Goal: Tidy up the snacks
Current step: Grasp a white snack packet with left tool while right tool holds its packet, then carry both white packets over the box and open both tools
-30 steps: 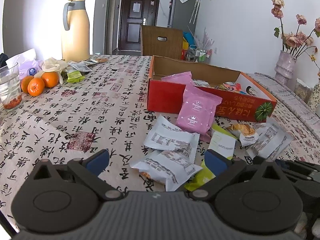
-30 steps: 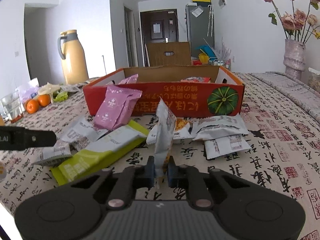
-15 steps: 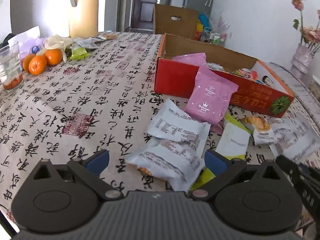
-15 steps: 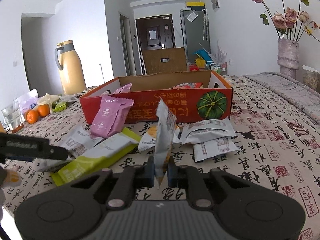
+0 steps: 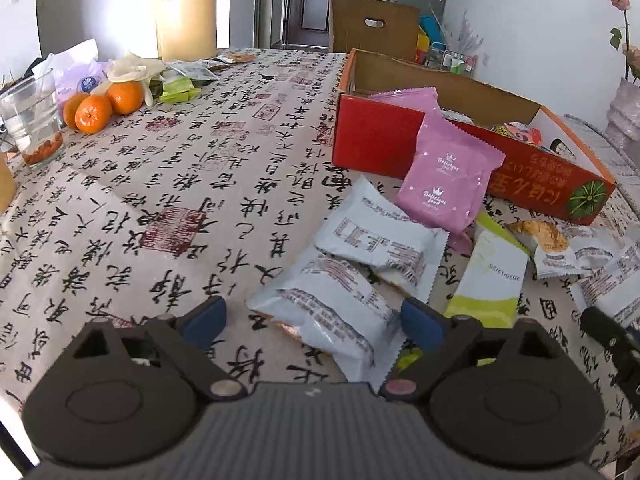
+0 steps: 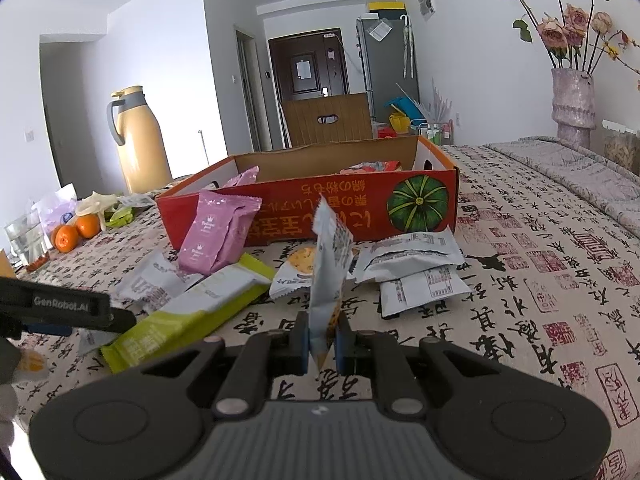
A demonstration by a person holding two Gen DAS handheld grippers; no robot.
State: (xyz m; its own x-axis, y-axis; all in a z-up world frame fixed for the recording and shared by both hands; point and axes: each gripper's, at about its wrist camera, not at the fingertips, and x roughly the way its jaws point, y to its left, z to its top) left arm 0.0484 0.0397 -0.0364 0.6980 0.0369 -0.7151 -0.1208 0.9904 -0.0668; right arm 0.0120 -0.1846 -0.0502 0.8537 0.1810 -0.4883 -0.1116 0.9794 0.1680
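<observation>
Across the patterned counter (image 5: pixel 192 184), left tongs (image 5: pixel 312 318) are closing around a light, crinkly white packet (image 5: pixel 336 300), probably not yet pinched and best taken mid-body, while right tongs (image 6: pixel 322 338) pinch another packet (image 6: pixel 328 280) upright.

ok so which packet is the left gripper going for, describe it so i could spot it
Start at the red box on the tablecloth, then come toward the camera past the pink packet leaning on its wall. Two pale grey packets overlap there. It is the nearer grey packet, lying between the closing jaws of the left gripper.
</observation>
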